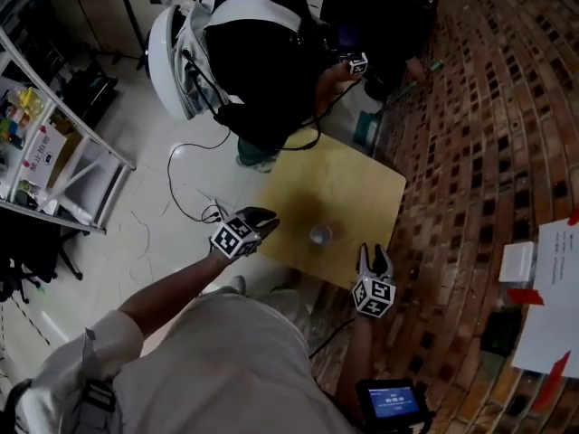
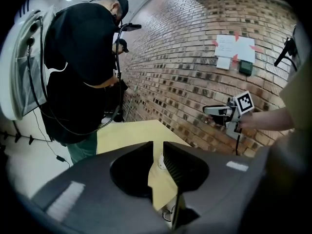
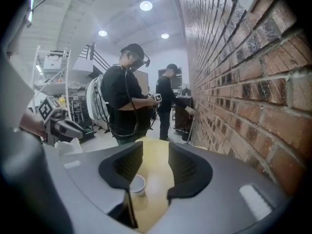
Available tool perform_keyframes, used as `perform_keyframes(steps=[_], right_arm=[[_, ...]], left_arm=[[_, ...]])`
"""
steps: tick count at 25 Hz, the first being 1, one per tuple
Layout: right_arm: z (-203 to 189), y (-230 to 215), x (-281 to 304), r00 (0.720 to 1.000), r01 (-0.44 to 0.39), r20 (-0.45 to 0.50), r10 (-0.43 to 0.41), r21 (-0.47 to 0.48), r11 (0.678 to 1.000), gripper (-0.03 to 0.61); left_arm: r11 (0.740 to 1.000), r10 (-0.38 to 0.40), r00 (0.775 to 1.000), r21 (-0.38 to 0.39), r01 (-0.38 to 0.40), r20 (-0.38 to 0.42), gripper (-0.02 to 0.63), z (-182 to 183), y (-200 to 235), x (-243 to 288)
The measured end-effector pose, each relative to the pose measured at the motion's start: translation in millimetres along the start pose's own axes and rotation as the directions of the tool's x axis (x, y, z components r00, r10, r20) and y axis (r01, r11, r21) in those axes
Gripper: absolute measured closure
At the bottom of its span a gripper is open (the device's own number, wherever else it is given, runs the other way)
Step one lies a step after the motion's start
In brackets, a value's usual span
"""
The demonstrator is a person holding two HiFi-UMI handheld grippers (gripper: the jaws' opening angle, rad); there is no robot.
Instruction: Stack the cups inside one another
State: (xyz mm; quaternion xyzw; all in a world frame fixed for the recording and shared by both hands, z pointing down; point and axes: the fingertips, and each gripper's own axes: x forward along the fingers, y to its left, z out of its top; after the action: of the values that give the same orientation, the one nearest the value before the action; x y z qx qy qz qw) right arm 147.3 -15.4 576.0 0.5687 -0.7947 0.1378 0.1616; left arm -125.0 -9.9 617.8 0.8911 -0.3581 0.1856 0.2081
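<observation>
Two grippers hover at the desk's near edge in the head view: left gripper and right gripper, with one white cup standing between them. Left gripper view: jaws narrowly apart, holding nothing. Right gripper view: jaws wider apart, empty, the cup beyond them.

Left gripper: jaws a narrow slit apart, pads parallel, closed on nothing. It pointed forward and somewhat down. Its marker cube sat behind the jaws, at the hand. Left forearm bare, stretched out behind the gripper, sleeve bunched at the elbow.

Right gripper: jaws well apart, wider than the left's, pads clear of anything. It also pointed forward and somewhat down. Right cube behind the jaws. Right forearm ran straight back from it.

The two grippers were well apart, side by side, each visible off to the side in the other's view.
</observation>
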Motion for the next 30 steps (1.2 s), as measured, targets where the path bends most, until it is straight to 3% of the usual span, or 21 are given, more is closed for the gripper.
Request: perform_keyframes(steps=[6,14,19,30], right_arm=[[9.5,41.4,-16.0,0.999,0.033,0.038,-0.031,-0.041,0.999,0.410],[34.1,89.9,-45.7,0.993,0.033,0.117,-0.018,-0.125,0.992,0.410],[43.6,99.7,-71.2,0.989,0.026,0.149,-0.003,-0.158,0.987,0.410],[60.4,93.6,-158.7,0.979,0.014,0.204,0.028,-0.204,0.979,0.410]], left_arm=[[0.997,-0.043,0.999,0.058,0.043,-0.011,0.531,-27.7,3.1,-47.6],[0.995,-0.070,0.997,0.075,0.072,-0.034,0.531,-50.5,-7.4,-77.6],[0.997,-0.067,0.998,0.048,0.066,0.009,0.531,-45.2,-26.5,-75.3],[0.992,-0.100,0.995,0.079,0.101,-0.015,0.531,-48.0,-104.6,-69.8]])
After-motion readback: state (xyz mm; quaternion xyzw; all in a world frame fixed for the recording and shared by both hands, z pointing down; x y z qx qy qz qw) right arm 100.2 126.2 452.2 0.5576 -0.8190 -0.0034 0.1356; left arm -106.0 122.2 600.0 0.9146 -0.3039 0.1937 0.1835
